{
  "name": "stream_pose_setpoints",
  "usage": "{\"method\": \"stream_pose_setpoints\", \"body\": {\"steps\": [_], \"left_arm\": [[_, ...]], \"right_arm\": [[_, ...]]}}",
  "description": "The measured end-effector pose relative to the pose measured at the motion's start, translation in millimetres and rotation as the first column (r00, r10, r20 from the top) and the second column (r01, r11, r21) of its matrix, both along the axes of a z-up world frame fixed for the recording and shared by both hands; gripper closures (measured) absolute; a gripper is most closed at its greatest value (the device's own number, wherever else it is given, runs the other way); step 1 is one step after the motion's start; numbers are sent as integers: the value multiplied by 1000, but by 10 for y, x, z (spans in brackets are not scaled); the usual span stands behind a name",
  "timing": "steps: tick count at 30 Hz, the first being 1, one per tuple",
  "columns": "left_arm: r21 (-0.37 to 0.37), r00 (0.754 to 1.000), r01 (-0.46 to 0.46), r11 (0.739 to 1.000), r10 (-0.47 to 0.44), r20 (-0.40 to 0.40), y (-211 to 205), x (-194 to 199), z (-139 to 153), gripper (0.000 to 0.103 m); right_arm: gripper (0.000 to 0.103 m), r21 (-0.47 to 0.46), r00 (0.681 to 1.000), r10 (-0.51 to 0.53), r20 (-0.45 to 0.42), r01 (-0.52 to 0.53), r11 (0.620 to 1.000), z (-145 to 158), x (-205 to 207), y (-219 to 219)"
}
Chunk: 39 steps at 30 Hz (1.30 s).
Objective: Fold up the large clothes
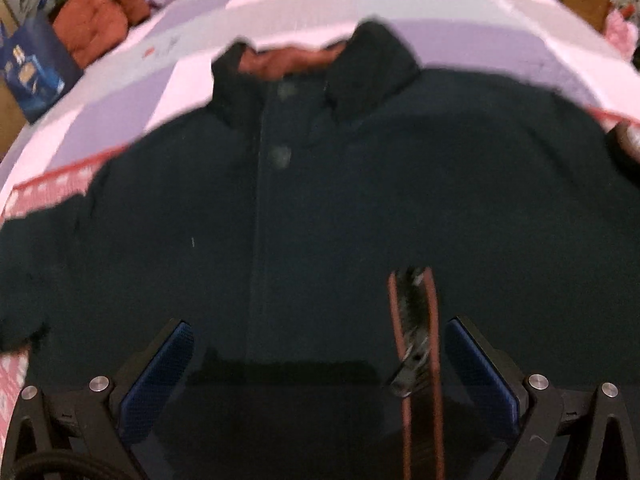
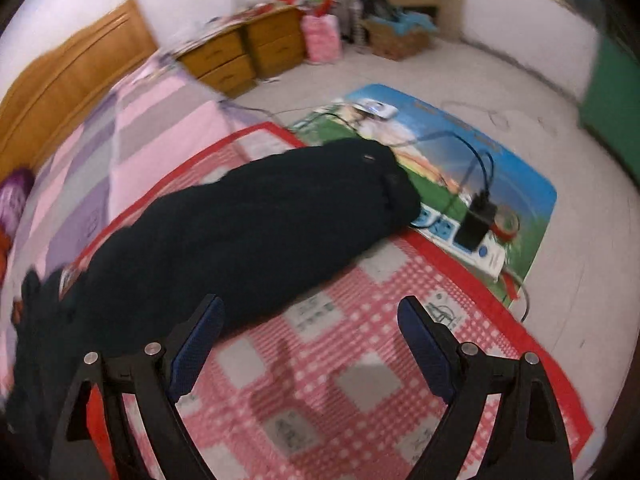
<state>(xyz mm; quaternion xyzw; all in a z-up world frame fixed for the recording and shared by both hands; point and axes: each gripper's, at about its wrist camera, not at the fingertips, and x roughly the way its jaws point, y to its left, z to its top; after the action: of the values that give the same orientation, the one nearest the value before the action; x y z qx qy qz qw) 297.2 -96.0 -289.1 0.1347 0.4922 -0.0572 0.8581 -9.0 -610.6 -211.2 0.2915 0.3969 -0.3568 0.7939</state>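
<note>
The dark jacket point(image 1: 320, 208) lies front-up, spread flat on the bed point(image 1: 280, 4), sleeve point(image 2: 256, 216) still stretched out sideways; left tongs point(image 1: 320, 360) and right tongs point(image 2: 310, 336) both gape apart, holding nothing; folding looks barely started.

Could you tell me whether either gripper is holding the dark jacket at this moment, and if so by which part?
Nothing is held. The left gripper is open above the dark jacket; the right gripper is open beside its sleeve.
</note>
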Motion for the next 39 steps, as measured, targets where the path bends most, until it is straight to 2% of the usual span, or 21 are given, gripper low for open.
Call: {"method": "stream_pose_setpoints", "body": {"steps": [4,6,9,12,17,20,22,23,25,27,29,32,36,39], "left_arm": [[28,1000,3,1000,-3,-27,7,-113,-200,0],[28,1000,2,1000,-2,-7,-7,-166,-192,0],[14,1000,-4,1000,4,-4,-16,-179,-198,0],[1,1000,-5,1000,5,-5,-40,-210,-223,0],[6,1000,-4,1000,4,10,-69,-220,-246,0],[23,999,10,1000,-11,37,-108,-197,-237,0],[17,1000,14,1000,-14,25,-114,-131,-250,0],[10,1000,12,1000,-13,16,-107,-99,-262,0],[-2,1000,13,1000,-13,8,-89,-83,-273,0],[-8,1000,14,1000,-14,7,-76,-100,-272,0],[-12,1000,14,1000,-14,7,-66,-119,-271,0],[-17,1000,18,1000,-18,3,-51,-146,-248,0],[-27,1000,21,999,-21,13,31,-191,-188,0],[-39,1000,5,999,-5,3,156,-183,-176,0]], "right_arm": [[12,133,990,-116,77,105,986,-230,-118,-422],[12,199,976,-182,117,156,967,-349,-159,-610],[12,300,954,-245,173,186,936,-531,-144,-837],[12,374,943,-271,192,185,909,-701,-56,-972],[12,383,910,-323,261,209,900,-773,57,-1083],[13,386,912,-298,282,176,906,-776,258,-1165],[29,381,923,-269,273,153,912,-788,390,-1196],[51,364,930,-262,257,158,918,-774,440,-1201],[74,336,930,-255,266,159,928,-719,467,-1194],[78,264,947,-213,238,148,953,-604,536,-1137],[81,127,978,-128,167,108,986,-415,679,-1005],[83,-56,995,-44,92,49,997,-82,874,-775],[85,-234,998,43,53,-29,972,345,1118,-441],[85,-369,991,134,5,-123,921,667,1393,-57]]}}
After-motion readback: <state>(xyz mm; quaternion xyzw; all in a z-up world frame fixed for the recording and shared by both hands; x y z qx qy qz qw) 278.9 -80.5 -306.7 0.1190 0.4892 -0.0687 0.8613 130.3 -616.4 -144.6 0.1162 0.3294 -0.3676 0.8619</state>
